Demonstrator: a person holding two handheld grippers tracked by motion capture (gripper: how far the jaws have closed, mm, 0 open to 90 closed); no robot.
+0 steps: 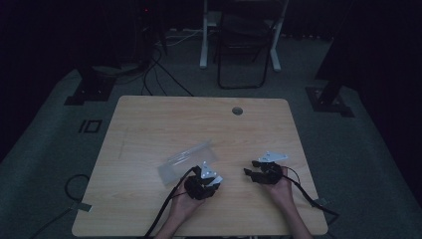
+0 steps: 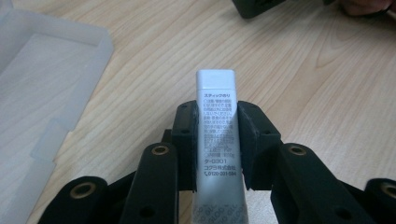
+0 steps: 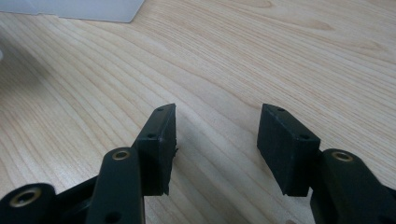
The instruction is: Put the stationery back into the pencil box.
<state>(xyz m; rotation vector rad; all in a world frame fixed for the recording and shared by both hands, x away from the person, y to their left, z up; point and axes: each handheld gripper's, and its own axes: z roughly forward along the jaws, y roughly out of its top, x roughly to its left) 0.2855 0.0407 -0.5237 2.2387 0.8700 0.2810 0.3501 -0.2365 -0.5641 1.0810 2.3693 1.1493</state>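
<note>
The room is dim, a chair and cables on grey carpet behind a pale wood table with rounded corners and a small round cable hole. On the table lies a clear plastic case, frosted and thin-walled, open and flat, just beside the left gripper.

That gripper is clamped on a glue stick: a slim, squared white tube with fine printed text and a smooth white cap pointing away from the hand. The black pads press its two sides about mid-length, and the tube stands straight between them, above the bare wood.

The right gripper hovers well apart from it, jaws wide and empty; in the right gripper view its ribbed, matte black fingers frame only wood grain.

If the stick is meant for the case, I judge the best way is to keep the grip firm but not crushing, carry the tube level over the tray, lower it flat and release only when it rests. The slick plastic could slip or roll.
</note>
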